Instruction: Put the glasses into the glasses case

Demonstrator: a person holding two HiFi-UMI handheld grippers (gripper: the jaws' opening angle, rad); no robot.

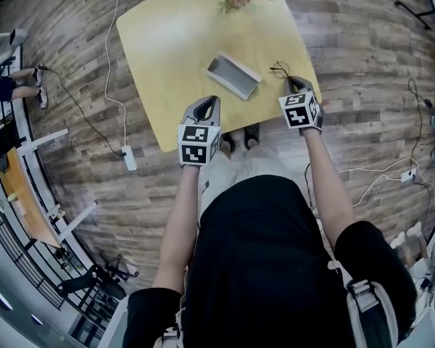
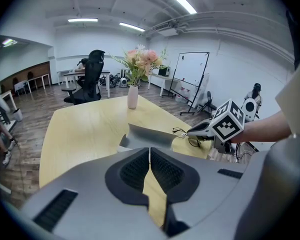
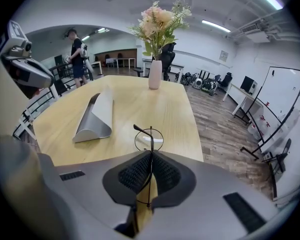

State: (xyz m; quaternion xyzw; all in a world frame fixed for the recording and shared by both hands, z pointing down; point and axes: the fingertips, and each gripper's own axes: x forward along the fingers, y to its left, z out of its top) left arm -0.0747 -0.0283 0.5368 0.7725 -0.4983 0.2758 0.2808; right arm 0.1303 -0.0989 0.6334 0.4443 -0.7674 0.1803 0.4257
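On the right part of the yellow table [image 1: 152, 35], close to its edge, the glasses [image 1: 280, 69] sit at the tip of the right gripper [image 1: 290, 80]. In the right gripper view, the jaws of the right gripper [image 3: 151, 159] are closed on the glasses [image 3: 149, 139]. A thin dark wire of the frame runs straight down between the two ribbed pads, and one round lens stands out just past the tips, above the tabletop. We cannot tell whether the glasses touch the table.

The glasses case [image 1: 233, 76] is grey and lies near the middle of the table, to the left of the glasses and apart from them. In the right gripper view we see the glasses case [image 3: 96, 116] as a long curved shell with one side raised, so it looks open.

The left gripper [image 1: 206, 106] hovers over the near edge of the table, below the case in the head view. In its own view the jaws of the left gripper [image 2: 149, 156] are pressed together with nothing between them, and they point toward the case [image 2: 150, 136].

A vase of flowers [image 3: 155, 74] stands at the far end of the table, well apart from the case and the glasses
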